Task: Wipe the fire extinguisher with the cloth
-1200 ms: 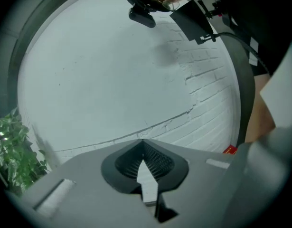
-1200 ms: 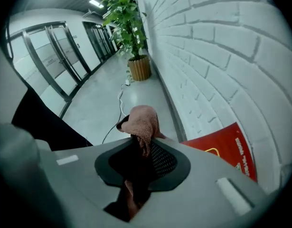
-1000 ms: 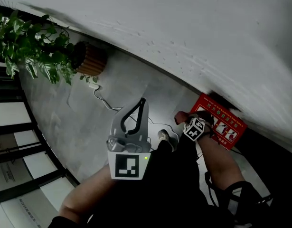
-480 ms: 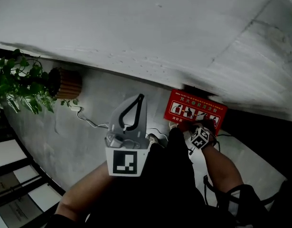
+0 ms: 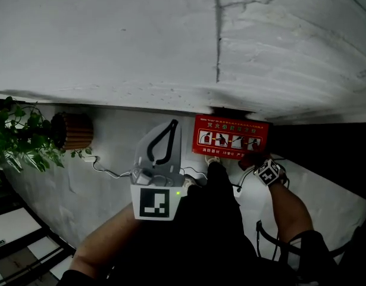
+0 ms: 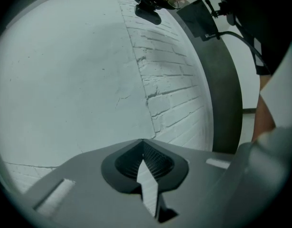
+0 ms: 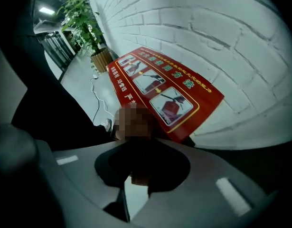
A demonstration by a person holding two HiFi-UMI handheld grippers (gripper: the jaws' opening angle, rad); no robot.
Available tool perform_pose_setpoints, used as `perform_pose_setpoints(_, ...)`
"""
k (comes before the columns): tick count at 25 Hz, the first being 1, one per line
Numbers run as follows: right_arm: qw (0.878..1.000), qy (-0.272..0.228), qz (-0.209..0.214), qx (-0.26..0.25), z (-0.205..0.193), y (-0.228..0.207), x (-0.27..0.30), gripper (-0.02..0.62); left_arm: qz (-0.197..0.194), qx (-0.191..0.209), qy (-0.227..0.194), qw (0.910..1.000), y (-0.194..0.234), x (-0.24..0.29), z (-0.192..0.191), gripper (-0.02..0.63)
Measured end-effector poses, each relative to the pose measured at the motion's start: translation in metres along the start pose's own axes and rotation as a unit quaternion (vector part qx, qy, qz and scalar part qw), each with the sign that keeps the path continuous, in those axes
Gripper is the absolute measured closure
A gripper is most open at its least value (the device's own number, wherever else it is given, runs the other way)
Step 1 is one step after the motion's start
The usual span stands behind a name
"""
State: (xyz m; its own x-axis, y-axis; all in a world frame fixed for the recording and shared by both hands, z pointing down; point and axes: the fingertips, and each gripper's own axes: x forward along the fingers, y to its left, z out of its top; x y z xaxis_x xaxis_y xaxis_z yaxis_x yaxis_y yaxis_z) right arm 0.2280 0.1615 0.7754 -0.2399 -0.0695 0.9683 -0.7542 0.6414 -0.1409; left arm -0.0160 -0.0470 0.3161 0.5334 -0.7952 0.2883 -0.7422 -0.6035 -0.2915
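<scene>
Head view is showing the red extinguisher panel, printed with extinguisher pictograms, standing at the foot of the white brick wall. The right tongs are hanging just beside the panel's lower right corner. Their jaws are standing a little apart and are pressing on a reddish-brown cloth. The cloth is lying close to the panel's lower edge; contact between them cannot be confirmed. The left tongs are hanging to the left of the panel, clear of it, and pointing at the wall. Their tips are meeting, and nothing is sitting between them.

An extinguisher body is not making itself out in any view; only the flat red panel is showing, and what is standing behind it is hidden. A mosaic patch is covering the area just above the cloth in the right gripper view, and the part of the cloth inside the jaws is reading as a dark mass. The person's dark clothing is covering the floor below both tongs.

A ribbed brown pot is standing on the floor against the wall, well apart from the panel, and is holding a leafy green plant. A white cable is trailing across the floor from near the pot.
</scene>
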Motion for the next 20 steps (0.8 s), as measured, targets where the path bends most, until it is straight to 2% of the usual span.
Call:
perform_pose_setpoints(4, 0.996, 0.020, 0.024, 0.087, -0.021, -0.011, -0.005, 0.532, 0.005, -0.012, -0.010, 0.9999, 0.006, -0.002, 0.003, 0.606)
perform_pose_setpoints(7, 0.994, 0.013, 0.035, 0.105, -0.014, -0.012, -0.007, 0.532, 0.021, -0.032, -0.007, 0.9992, 0.013, -0.007, -0.003, 0.606)
perform_pose_setpoints(10, 0.998, -0.031, 0.026, 0.041, 0.032, -0.011, -0.010, 0.532, 0.039, -0.037, 0.003, 0.9986, 0.022, -0.017, -0.012, 0.606)
perform_pose_setpoints(13, 0.997, -0.061, 0.040, -0.009, 0.096, 0.001, 0.004, 0.532, 0.066, -0.037, 0.023, 0.9969, 0.041, -0.028, -0.028, 0.606)
perform_pose_setpoints(16, 0.993, -0.090, 0.059, -0.041, 0.170, 0.018, 0.023, 0.532, 0.102, -0.042, 0.041, 0.9931, 0.062, -0.046, -0.039, 0.606)
perform_pose_setpoints(20, 0.983, -0.128, 0.066, -0.113, 0.265, 0.048, 0.041, 0.532, 0.139, -0.031, 0.087, 0.9860, 0.079, -0.077, -0.057, 0.606)
